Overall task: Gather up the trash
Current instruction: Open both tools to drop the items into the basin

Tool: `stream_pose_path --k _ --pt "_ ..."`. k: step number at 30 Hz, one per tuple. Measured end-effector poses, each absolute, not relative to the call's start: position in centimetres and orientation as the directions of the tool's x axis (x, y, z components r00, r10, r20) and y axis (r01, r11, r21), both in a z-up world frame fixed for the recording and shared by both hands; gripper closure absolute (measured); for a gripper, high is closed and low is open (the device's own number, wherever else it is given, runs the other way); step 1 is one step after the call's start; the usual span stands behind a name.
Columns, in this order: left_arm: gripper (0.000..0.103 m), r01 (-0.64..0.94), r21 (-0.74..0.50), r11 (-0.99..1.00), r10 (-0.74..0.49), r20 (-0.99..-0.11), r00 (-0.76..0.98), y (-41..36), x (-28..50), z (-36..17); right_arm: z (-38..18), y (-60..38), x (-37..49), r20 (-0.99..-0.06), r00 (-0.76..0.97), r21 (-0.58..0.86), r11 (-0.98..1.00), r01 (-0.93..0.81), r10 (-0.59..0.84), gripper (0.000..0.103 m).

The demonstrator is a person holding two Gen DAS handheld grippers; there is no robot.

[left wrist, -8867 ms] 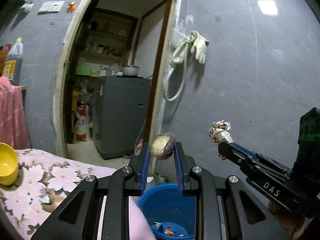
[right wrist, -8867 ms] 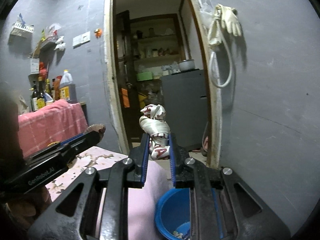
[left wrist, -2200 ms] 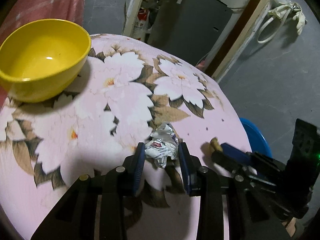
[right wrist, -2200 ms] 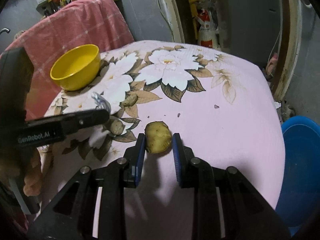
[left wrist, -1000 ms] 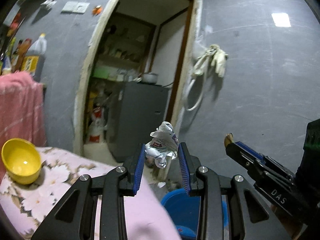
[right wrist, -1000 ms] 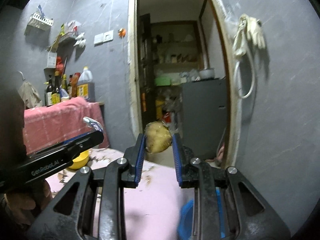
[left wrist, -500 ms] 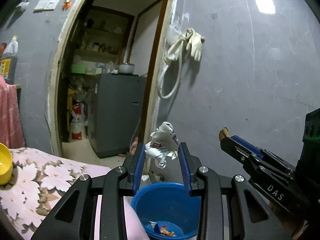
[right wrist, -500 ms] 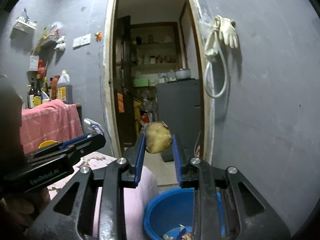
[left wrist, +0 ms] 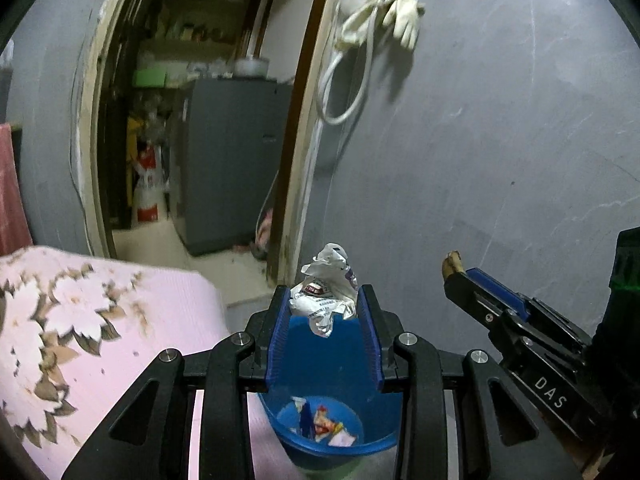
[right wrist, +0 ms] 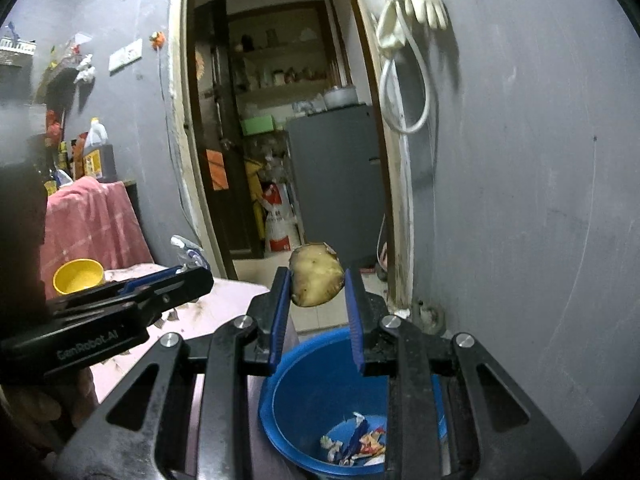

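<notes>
Hovering above the blue bucket (left wrist: 386,408), the left gripper (left wrist: 323,308) is pinching a light, soft crumpled wrapper (left wrist: 326,294) at its middle, while the right gripper (right wrist: 316,280) is clamping a stiff fruit peel (right wrist: 315,278) by its sides.

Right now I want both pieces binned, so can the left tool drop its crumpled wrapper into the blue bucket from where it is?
Probably yes. The left tool holds the crumpled wrapper above the open blue bucket, with nothing between them. The right tool stands off to the side.
</notes>
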State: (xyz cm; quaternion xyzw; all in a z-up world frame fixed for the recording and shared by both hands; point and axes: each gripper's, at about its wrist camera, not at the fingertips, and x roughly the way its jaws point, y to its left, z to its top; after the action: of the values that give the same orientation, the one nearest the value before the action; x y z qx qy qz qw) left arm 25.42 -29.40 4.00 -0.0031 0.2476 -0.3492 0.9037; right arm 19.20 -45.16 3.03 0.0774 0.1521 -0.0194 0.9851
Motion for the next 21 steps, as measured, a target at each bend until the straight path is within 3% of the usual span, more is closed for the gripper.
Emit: stream_pose_path --k 8,14,21 --pt "0.072 0.61 -0.206 0.765 -0.607 -0.549 0.575 -31.1 27.8 0.6 0.1 -46.4 21.3 -0.392 0.92 0.19 0.979 0.077 0.004 0.068" --pt "0.064 0.584 -0.229 0.779 -0.582 -0.609 0.538 -31.7 29.4 -1.5 -1.7 -47.1 22.4 -0.449 0.894 0.202 0.974 0.106 -0.004 0.067" --pt "0.062 0.58 -0.224 0.783 -0.572 -0.624 0.532 -31.6 29.7 -2.0 -2.3 -47.5 22.4 -0.465 0.885 0.22 0.967 0.125 -0.009 0.057"
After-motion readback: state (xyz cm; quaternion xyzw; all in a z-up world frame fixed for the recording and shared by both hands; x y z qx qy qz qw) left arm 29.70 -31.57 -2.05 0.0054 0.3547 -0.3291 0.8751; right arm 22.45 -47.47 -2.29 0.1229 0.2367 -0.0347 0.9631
